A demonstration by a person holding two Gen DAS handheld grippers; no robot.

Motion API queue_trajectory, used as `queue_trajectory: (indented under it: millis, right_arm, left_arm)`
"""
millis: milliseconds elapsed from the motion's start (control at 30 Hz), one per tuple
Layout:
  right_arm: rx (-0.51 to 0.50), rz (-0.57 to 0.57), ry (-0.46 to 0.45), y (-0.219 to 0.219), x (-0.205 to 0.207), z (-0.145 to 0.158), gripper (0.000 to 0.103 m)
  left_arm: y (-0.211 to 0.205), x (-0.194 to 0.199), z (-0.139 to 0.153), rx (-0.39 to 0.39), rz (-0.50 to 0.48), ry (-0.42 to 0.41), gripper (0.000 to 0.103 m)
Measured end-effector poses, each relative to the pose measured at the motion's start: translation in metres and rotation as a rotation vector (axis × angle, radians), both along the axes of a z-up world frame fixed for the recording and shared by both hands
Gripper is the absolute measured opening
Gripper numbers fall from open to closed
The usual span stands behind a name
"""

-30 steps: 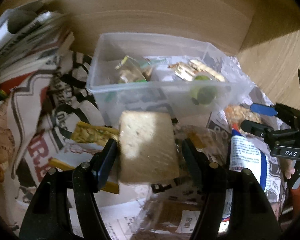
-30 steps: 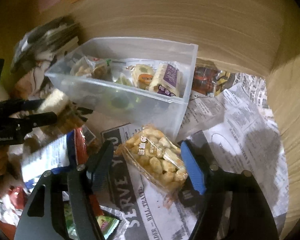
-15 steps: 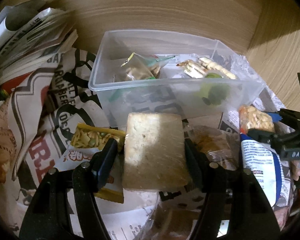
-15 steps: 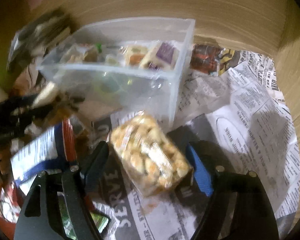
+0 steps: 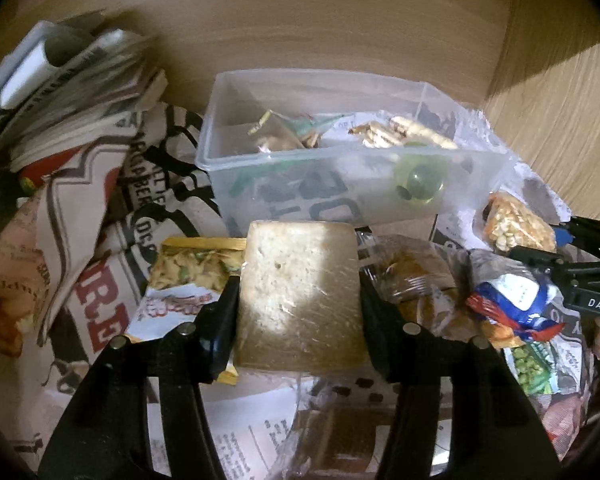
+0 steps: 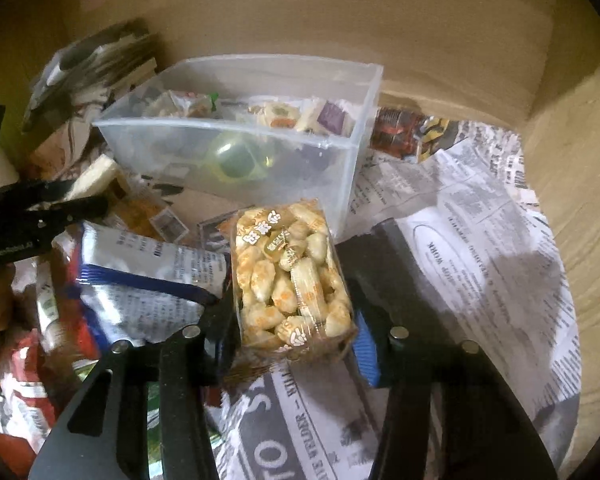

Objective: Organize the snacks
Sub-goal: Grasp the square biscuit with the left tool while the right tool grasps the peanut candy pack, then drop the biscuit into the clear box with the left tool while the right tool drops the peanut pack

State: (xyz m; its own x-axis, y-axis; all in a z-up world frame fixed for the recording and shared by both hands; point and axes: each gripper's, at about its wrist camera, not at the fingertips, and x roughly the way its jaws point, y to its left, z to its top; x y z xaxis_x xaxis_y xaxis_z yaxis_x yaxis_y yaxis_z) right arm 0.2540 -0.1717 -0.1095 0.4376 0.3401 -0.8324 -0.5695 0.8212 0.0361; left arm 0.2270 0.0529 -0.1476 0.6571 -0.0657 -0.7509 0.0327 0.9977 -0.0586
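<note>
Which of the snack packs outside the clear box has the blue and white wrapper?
The crinkled bag lying on the newspaper, just left of the peanut-snack pack held in the right hand-held gripper. The others are clear, yellow or red.

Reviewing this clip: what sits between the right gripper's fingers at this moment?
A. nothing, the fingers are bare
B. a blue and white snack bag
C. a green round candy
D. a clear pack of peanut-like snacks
D: in the right wrist view the right gripper is closed on the clear pack of peanut-like snacks, just in front of the clear plastic box.
</note>
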Motion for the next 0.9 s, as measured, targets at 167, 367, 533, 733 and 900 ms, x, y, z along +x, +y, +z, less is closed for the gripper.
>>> queue_trajectory:
  millis: [167,367,533,733,900]
  right_arm:
    - [0.075,-0.013,-0.08,-0.006,-0.002,0.025,0.045]
    - [0.123,-0.01,-0.155,-0.003,-0.006,0.054,0.045]
    - [0.145,0.001,-0.203,0.008,-0.002,0.07,0.045]
    - [0.163,0.004,-0.225,0.021,0.011,0.077,0.045]
    - [0.168,0.005,-0.211,0.03,0.027,0.074,0.045]
  left_arm:
    - [0.001,-0.011,0.022,-0.014,0.004,-0.061,0.055]
    - [-0.003,-0.018,0.05,-0.017,-0.008,-0.137,0.055]
    - [-0.007,-0.011,0.067,-0.036,-0.022,-0.177,0.055]
    - [-0.013,0.003,0.08,-0.039,-0.036,-0.207,0.055]
    - [-0.02,0.024,0.084,-0.042,-0.049,-0.211,0.055]
